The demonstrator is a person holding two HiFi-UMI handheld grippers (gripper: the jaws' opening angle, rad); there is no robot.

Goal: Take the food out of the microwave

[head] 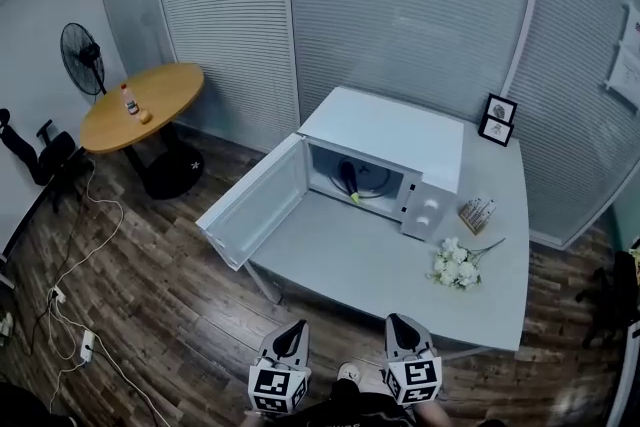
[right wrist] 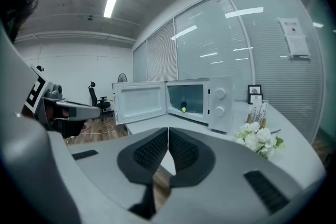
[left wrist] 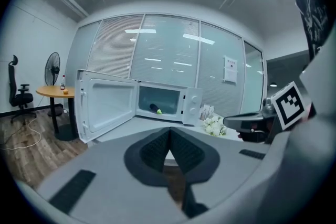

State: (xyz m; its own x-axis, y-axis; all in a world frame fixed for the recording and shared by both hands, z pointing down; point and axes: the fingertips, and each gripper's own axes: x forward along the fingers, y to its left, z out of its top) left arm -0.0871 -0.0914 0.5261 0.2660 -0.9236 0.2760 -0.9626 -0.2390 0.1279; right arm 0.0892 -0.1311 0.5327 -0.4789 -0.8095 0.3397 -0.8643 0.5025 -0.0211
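A white microwave [head: 400, 130] stands on the grey table [head: 380, 265] with its door [head: 255, 200] swung wide to the left. Inside lies the food, a dark eggplant [head: 349, 180] with a green stem end, also seen in the left gripper view [left wrist: 155, 109] and the right gripper view [right wrist: 184, 108]. My left gripper [head: 290, 340] and right gripper [head: 403, 333] hang side by side off the table's near edge, well short of the microwave. Both are shut with nothing between the pads, left gripper [left wrist: 169, 132] and right gripper [right wrist: 168, 134].
A bunch of white flowers [head: 455, 265] lies right of the microwave, with a small packet [head: 477, 213] and two framed pictures [head: 498, 119] behind. A round wooden table [head: 140, 107], a fan [head: 82, 58] and floor cables [head: 75, 305] are at the left. Glass walls stand behind.
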